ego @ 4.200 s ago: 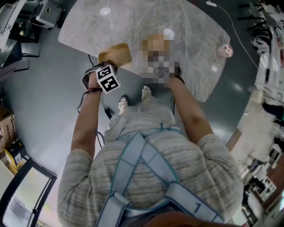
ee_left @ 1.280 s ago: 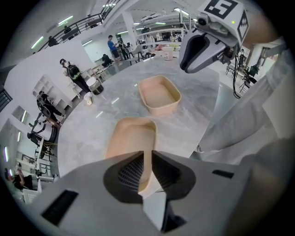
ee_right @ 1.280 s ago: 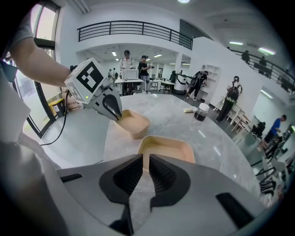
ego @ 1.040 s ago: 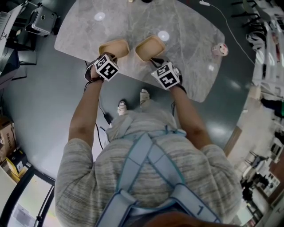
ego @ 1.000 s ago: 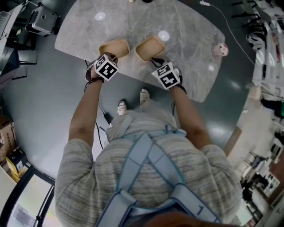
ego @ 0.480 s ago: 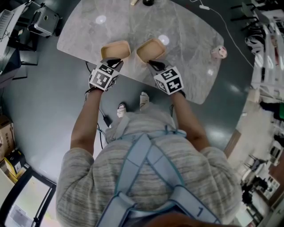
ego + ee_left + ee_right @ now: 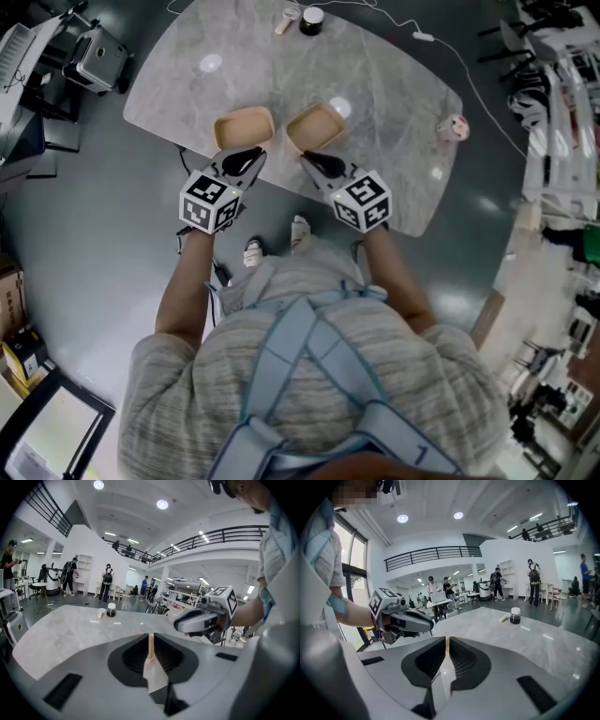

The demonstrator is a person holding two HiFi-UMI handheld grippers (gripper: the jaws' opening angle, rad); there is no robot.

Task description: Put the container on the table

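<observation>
Two tan, shallow containers stand side by side near the front edge of the grey marble table (image 7: 394,84): the left container (image 7: 244,127) and the right container (image 7: 314,127). My left gripper (image 7: 248,157) sits just short of the left container, off the table edge, with its jaws together and nothing in them. The right gripper (image 7: 311,160) sits likewise just short of the right container, also shut and not touching it. In the left gripper view only a thin tan sliver of container (image 7: 150,641) shows past the jaws, and the right gripper (image 7: 187,622) shows beside it.
At the table's far side stand a dark jar (image 7: 311,20) and a small tube (image 7: 286,19), with a white cable (image 7: 424,37) trailing right. A pink-white object (image 7: 452,127) lies near the right edge. Equipment (image 7: 94,56) stands on the floor at upper left.
Both grippers have let go of the containers and drawn back toward me off the table edge. The two containers stay where they stood on the table.
</observation>
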